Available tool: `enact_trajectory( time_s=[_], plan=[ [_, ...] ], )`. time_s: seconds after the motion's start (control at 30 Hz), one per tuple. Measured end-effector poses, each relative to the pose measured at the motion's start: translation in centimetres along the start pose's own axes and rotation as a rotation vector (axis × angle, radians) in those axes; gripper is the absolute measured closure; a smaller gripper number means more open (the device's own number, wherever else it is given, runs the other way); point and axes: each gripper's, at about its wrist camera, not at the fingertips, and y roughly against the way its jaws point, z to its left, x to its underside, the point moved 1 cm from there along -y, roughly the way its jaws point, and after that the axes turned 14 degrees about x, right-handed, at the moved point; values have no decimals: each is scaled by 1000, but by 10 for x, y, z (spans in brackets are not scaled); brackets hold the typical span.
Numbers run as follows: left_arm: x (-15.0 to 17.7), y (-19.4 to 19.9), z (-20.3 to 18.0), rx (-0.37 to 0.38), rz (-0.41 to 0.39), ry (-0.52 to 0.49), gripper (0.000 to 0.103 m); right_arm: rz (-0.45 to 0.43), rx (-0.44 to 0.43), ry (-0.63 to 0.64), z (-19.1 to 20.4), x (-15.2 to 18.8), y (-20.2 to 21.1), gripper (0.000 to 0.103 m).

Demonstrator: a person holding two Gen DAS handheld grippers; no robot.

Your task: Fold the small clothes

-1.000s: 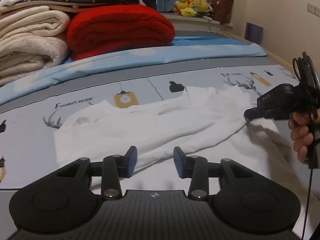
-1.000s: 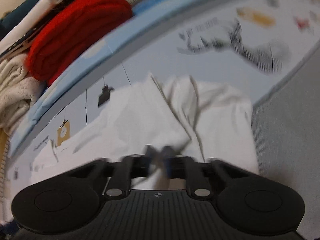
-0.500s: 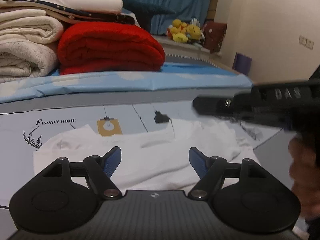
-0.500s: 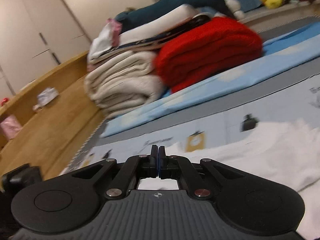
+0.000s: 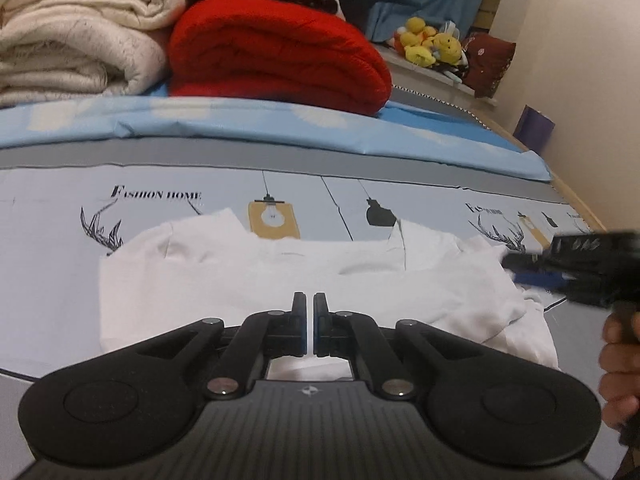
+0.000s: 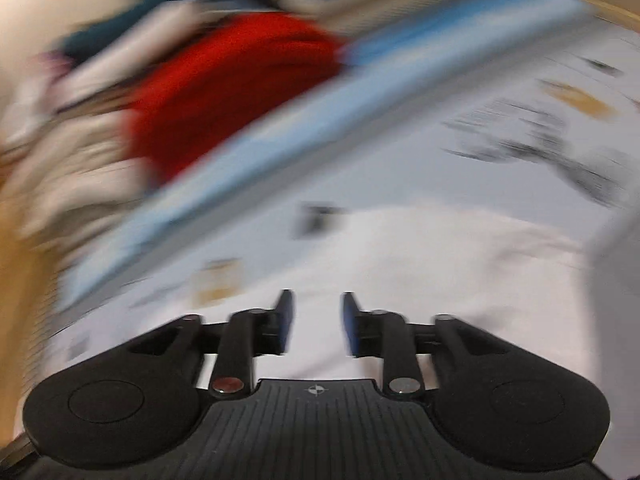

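A white garment (image 5: 248, 280) lies spread on the printed bed cover, with its collar side away from me. My left gripper (image 5: 309, 300) sits at the garment's near edge. Its jaws stand together with a thin sliver of white cloth between the pads. In the left wrist view my right gripper (image 5: 510, 266) shows as a blur over the garment's rumpled right end, held by a hand (image 5: 620, 364). In its own blurred view the right gripper (image 6: 316, 300) hangs over the white garment (image 6: 460, 272) with its jaws opening and nothing between them.
A red folded blanket (image 5: 276, 52) and cream blankets (image 5: 76, 36) are stacked at the far side on a light blue sheet (image 5: 280, 128). Yellow plush toys (image 5: 432, 46) sit on a ledge by the wall. The bed's wooden edge (image 5: 580, 204) runs along the right.
My left jaws went from wide apart to closed at the garment's near edge. The right jaws went from shut to apart, and the right gripper swung back down over the garment's right end.
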Motion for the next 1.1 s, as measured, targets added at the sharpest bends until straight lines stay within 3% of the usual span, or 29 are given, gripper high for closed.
enact_trajectory(
  time_s=[0.13,0.3,0.4,0.43,0.47,0.57,0.63,0.7,0.8,0.83,0.87,0.9,0.93,0.97,1.0,1.1],
  plan=[
    [3,-6,-5,31,31,-6,98,111,135,-113,-36,-2,-27,66],
    [6,-13,-19,63,47,-40,84,216,150,-175,-44,6,-47,67],
    [7,-16,-28,93,51,-59,80,192,179,-176,-42,8,-54,70],
    [8,-17,-31,107,51,-65,76,180,175,-184,-42,9,-54,76],
    [8,-18,-34,123,51,-72,73,166,159,-191,-41,9,-52,94],
    [11,-18,-46,176,46,-112,54,77,114,-149,-28,7,-35,97],
    [11,-17,-55,212,35,-138,47,6,2,-71,-6,5,-14,98],
    [10,-17,-63,242,20,-157,47,-12,-150,-19,15,6,4,98],
    [7,-15,-69,244,-24,-166,47,85,-458,12,39,12,20,98],
    [6,-14,-69,234,-40,-165,48,103,-518,27,45,14,24,98],
    [4,-13,-68,216,-56,-164,48,112,-561,50,51,16,28,98],
    [3,-13,-68,191,-69,-164,58,121,-593,71,56,18,30,98],
    [1,-12,-65,169,-80,-162,81,130,-614,85,59,19,31,98],
    [0,-12,-62,155,-81,-155,92,139,-622,92,60,19,31,98],
    [-2,-12,-58,142,-76,-143,96,145,-624,96,61,19,31,97],
    [-5,-7,-48,82,-79,-127,98,167,-607,96,63,19,26,93]
  ],
)
